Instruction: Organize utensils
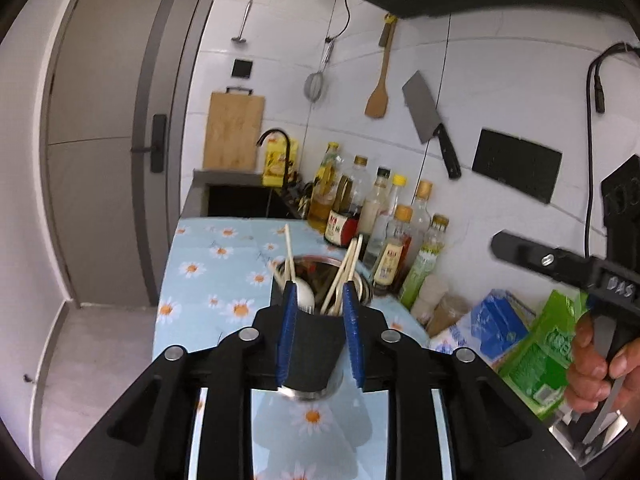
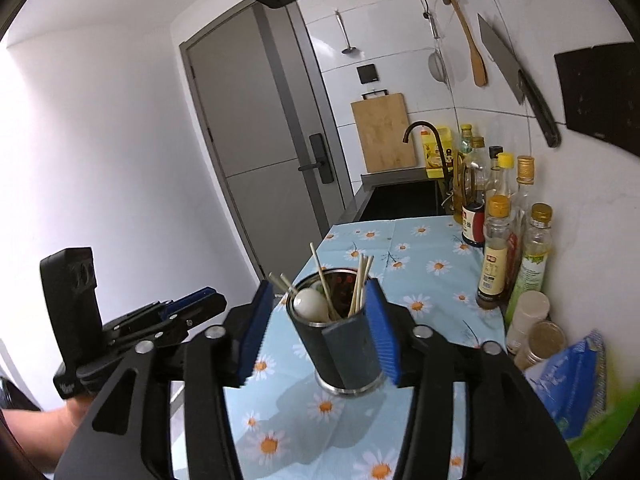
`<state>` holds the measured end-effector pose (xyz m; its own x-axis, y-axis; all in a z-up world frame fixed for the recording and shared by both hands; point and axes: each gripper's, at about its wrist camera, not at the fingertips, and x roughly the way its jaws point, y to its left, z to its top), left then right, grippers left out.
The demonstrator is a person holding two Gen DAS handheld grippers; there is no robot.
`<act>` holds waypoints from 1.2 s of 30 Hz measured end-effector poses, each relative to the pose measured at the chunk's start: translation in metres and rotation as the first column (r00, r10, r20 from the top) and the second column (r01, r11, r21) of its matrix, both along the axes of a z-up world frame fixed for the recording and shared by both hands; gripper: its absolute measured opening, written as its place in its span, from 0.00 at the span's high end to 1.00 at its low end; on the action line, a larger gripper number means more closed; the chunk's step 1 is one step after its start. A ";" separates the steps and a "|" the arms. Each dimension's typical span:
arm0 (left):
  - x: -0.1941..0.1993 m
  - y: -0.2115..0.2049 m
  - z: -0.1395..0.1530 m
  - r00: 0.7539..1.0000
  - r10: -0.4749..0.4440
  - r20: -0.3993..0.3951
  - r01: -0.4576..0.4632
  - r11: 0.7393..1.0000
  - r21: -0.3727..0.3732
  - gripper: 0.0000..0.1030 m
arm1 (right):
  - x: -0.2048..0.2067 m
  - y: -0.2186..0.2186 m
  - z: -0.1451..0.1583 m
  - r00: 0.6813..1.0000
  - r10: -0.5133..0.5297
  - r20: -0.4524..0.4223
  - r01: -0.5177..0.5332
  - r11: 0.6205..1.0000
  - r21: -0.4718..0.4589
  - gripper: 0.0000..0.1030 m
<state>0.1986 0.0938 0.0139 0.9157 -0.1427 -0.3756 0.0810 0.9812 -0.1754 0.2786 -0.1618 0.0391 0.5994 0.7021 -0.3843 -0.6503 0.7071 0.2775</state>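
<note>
A black utensil holder [image 1: 316,344] with a steel rim stands on the daisy-print cloth [image 1: 208,264]. Several wooden chopsticks [image 1: 344,276] and a white spoon [image 1: 305,296] stick out of it. My left gripper [image 1: 319,286] is open, and the holder shows through the gap between its blue pads. In the right wrist view the same holder [image 2: 344,348], its chopsticks [image 2: 360,280] and spoon [image 2: 310,304] sit framed by my open right gripper [image 2: 320,284], whose pads stand clear of it. There the left gripper [image 2: 208,294] hangs off the counter's left edge, apart from the holder. Nothing is held.
Several sauce and oil bottles [image 2: 496,248] line the tiled wall on the right. A blue bag [image 1: 496,324] and a green bag [image 1: 536,356] lie near them. Beyond the cloth are a dark sink [image 2: 404,196], a tap and a wooden board [image 2: 384,136]. A cleaver [image 1: 428,116] hangs on the wall.
</note>
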 end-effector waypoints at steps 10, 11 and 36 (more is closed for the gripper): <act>-0.054 -0.040 -0.006 0.996 0.004 -0.091 0.001 0.999 0.052 0.26 | -0.046 -0.045 -0.003 0.999 0.015 0.030 -0.014 0.999 -0.034 0.05; -0.059 -0.042 -0.007 0.996 0.007 -0.094 -0.003 0.999 0.047 0.19 | -0.050 -0.050 -0.005 1.000 0.010 0.026 -0.009 0.999 -0.038 0.05; -0.133 -0.084 -0.034 0.974 0.112 -0.198 -0.108 0.994 0.031 0.06 | -0.123 -0.078 -0.053 0.997 0.036 -0.067 -0.046 0.986 -0.161 0.05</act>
